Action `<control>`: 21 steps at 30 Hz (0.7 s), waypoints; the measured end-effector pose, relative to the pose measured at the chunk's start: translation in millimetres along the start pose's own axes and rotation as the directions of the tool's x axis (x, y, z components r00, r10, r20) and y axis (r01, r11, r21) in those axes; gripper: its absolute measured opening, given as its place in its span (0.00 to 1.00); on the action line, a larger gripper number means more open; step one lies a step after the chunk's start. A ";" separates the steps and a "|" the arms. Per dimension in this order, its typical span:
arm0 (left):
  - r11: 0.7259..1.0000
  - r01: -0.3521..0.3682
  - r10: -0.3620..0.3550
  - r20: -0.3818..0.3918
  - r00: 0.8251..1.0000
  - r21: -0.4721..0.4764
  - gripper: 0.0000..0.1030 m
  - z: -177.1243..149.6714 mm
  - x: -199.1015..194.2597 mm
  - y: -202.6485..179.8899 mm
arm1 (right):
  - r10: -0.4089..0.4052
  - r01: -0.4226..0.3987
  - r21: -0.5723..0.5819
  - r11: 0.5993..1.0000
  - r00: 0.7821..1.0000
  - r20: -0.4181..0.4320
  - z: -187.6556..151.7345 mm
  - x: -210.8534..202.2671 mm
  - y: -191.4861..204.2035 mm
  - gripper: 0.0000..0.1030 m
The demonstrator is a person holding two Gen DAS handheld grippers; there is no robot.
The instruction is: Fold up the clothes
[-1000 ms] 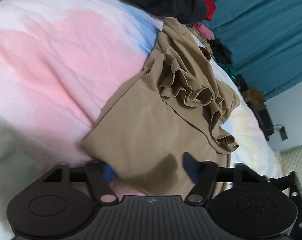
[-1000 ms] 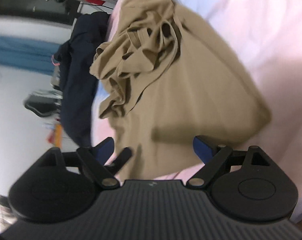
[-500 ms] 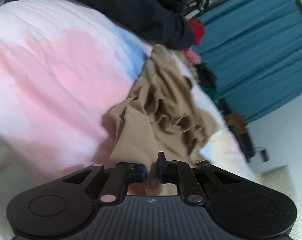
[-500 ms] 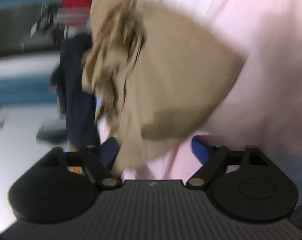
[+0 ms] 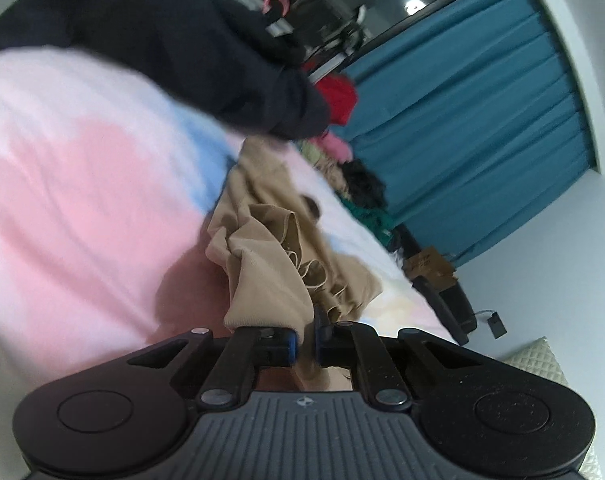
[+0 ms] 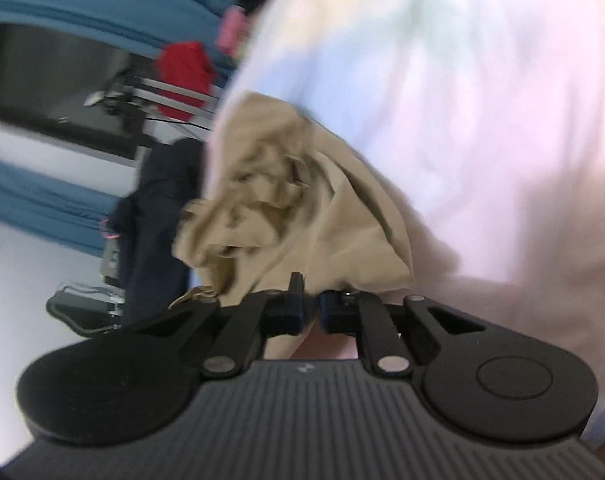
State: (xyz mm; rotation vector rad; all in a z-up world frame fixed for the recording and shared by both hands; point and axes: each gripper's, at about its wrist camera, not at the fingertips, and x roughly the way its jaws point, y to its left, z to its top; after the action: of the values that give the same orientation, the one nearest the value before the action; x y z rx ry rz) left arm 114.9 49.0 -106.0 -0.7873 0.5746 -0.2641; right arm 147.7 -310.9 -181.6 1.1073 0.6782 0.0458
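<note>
A tan garment (image 5: 270,264) lies bunched on a pastel pink, blue and white bedsheet (image 5: 82,184). My left gripper (image 5: 305,342) is shut on the garment's near edge, with cloth pinched between the blue pads and lifted off the sheet. In the right wrist view the same tan garment (image 6: 302,208) hangs crumpled from my right gripper (image 6: 311,312), which is shut on another part of its edge above the bedsheet (image 6: 482,120).
A dark navy garment (image 5: 162,52) lies at the far side of the bed, also showing in the right wrist view (image 6: 158,220). A red cloth (image 5: 338,96), a pile of other clothes (image 5: 358,192) and teal curtains (image 5: 482,120) lie beyond.
Both grippers closed on the tan garment's edge, the left first, then the right. Both have lifted it, so the flat cloth now hangs bunched.
</note>
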 end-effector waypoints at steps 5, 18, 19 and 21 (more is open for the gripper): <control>0.999 0.019 -0.020 0.042 0.999 0.029 0.07 -0.2 -39.4 -25.0 | 0.051 -0.045 -0.087 0.995 0.996 0.068 -2.4 -43.7 31.3 0.08; 0.990 -0.013 0.005 -0.058 0.998 -0.138 0.07 -37.3 -146.1 -28.8 | -0.024 0.015 -0.147 0.989 0.998 -0.054 -33.3 -136.3 47.1 0.08; 0.988 -0.019 0.009 -0.062 0.998 -0.153 0.08 -32.8 -141.1 -27.4 | -0.021 0.014 -0.146 0.989 0.998 -0.052 -31.3 -133.6 49.3 0.08; 0.981 -0.027 0.013 -0.074 0.997 -0.190 0.08 -22.2 -129.0 -24.2 | -0.024 0.017 -0.145 0.989 0.999 -0.046 -23.6 -119.7 56.7 0.08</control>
State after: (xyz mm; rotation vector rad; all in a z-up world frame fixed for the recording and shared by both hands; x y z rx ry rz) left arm -3.6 74.8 -51.0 -0.9593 0.6829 -0.2213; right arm 56.1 -308.4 -83.1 0.9626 0.7170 0.1025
